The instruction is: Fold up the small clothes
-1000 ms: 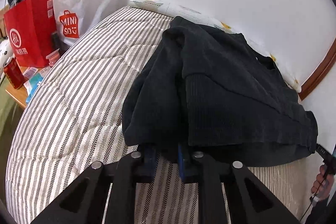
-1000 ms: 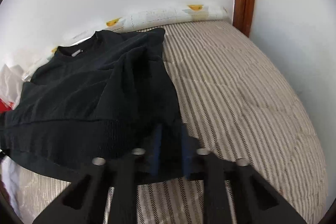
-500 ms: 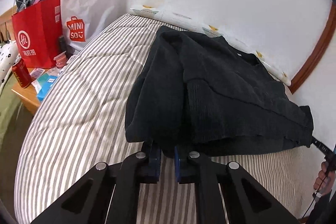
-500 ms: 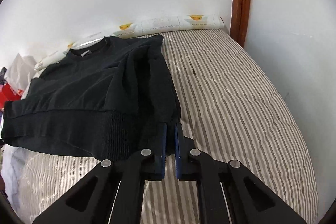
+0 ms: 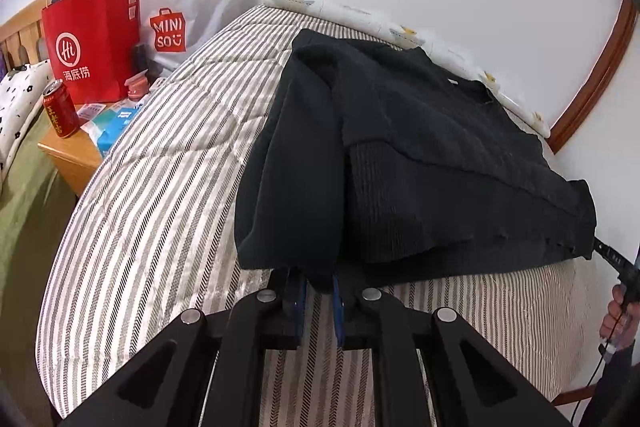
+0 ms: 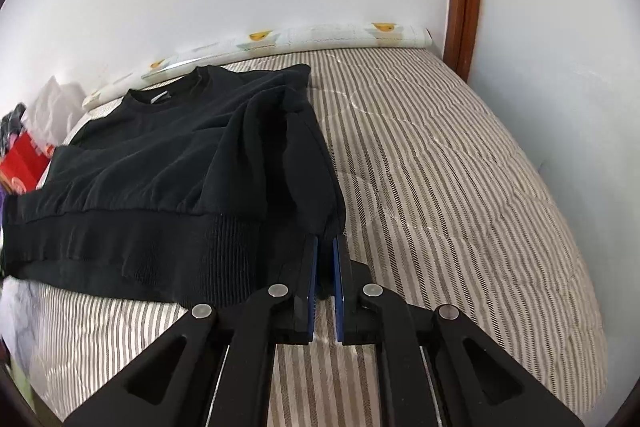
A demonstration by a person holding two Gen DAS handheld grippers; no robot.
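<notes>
Garment: A black sweatshirt [image 5: 420,163] is lying on the striped bed [image 5: 168,195], neckline toward the wall, both sleeves already turned in over the body.
Left hand-held gripper [image 5: 319,287]: Its blue pads are pinching the sweatshirt's near hem corner, jaws nearly together with dark cloth between them.
Right hand-held gripper [image 6: 325,263]: It is clamping the opposite hem corner, where the folded-in sleeve edge is hanging; the pads are standing close with fabric caught between.
Step in hand: Judging by the two corner grips, the person is readying the bottom-to-top fold, hem toward collar [image 6: 168,93].
Next move: This likely calls for lifting both corners evenly and carrying them forward together, so the ribbed band lands square and the tucked sleeves are not dragged out.
Edges: The hem is sitting near the bed's front edge; the collar is lying just beside the patterned bolster [image 6: 332,37] along the wall.
Open room: Bare mattress is stretching wide to the right of the sweatshirt and to its left.
Clutter: A red bag [image 5: 88,43], a white bag [image 5: 188,7] and a can [image 5: 61,111] are crowding the bedside stand [image 5: 68,155], well apart from the sweatshirt.
</notes>
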